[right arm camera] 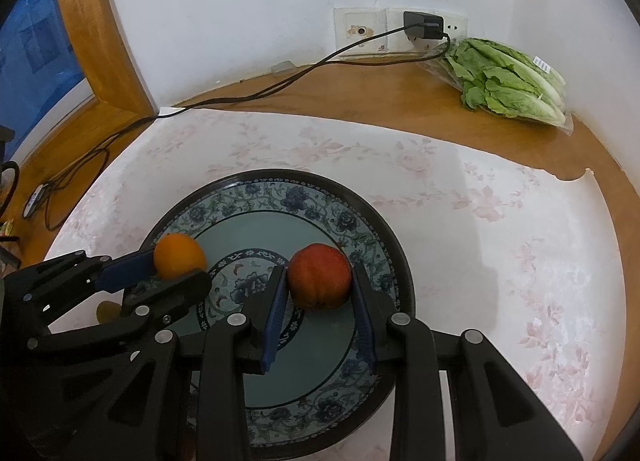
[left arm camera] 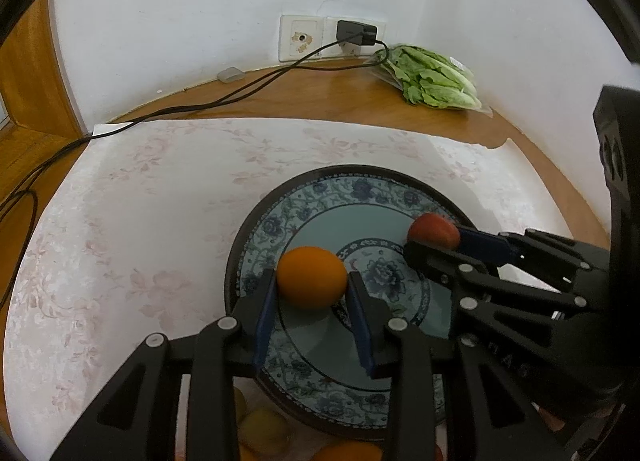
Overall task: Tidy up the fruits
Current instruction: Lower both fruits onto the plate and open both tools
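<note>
A round plate [left arm camera: 360, 189] [right arm camera: 280, 197] with a blue flower pattern lies on the pale flowered cloth. My left gripper [left arm camera: 312, 281] [right arm camera: 180, 265] is shut on an orange [left arm camera: 312, 277] [right arm camera: 179, 255], held just over the plate's left part. My right gripper [right arm camera: 320, 277] [left arm camera: 434, 239] is shut on a red apple [right arm camera: 319, 276] [left arm camera: 432, 229], held over the plate's right part. Whether either fruit touches the plate I cannot tell. Both sets of blue pads press on the fruits' sides.
Several more fruits [left arm camera: 264, 429] lie on the cloth in front of the plate, partly hidden by the left gripper. A bag of lettuce [left arm camera: 432, 79] [right arm camera: 512, 81] lies in the back right corner. A black cable [left arm camera: 200, 105] [right arm camera: 240, 97] runs from the wall socket across the wooden tabletop.
</note>
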### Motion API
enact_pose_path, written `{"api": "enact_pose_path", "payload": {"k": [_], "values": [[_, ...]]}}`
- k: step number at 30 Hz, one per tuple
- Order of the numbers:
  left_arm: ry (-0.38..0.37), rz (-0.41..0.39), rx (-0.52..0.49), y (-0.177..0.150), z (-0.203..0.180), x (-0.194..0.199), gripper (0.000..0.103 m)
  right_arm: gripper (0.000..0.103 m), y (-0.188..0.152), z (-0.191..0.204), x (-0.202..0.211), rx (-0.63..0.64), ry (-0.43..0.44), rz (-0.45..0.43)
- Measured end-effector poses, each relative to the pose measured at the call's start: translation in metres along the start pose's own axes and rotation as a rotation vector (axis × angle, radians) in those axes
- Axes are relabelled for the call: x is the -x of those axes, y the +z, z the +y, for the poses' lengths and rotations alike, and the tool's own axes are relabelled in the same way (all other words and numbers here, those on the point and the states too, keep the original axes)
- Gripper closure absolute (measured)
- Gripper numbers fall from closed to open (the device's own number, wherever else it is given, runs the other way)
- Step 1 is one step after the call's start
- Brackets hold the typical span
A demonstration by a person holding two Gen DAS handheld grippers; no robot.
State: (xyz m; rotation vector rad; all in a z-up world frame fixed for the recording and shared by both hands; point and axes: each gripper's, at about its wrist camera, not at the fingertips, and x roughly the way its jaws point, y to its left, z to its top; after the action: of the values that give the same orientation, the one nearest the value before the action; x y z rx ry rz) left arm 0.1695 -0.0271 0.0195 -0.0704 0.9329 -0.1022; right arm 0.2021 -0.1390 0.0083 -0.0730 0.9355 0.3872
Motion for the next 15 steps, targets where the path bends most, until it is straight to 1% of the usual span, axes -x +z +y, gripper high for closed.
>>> {"api": "enact_pose_path", "payload": {"k": [6, 12, 15], "values": [[-0.001, 0.004, -0.002, 0.000, -0.003, 0.000, 0.066, 0.069, 0.000, -0.001, 0.004, -0.008, 0.008, 0.000], [0.003, -0.011, -0.003, 0.000, -0.002, 0.009, 0.055, 0.060, -0.001, -0.005, 0.015, -0.027, -0.003, -0.020], [0.000, -0.020, -0.015, 0.000, -0.004, 0.016, 0.050, 0.058, -0.001, -0.007, 0.022, -0.035, 0.002, -0.029]]}}
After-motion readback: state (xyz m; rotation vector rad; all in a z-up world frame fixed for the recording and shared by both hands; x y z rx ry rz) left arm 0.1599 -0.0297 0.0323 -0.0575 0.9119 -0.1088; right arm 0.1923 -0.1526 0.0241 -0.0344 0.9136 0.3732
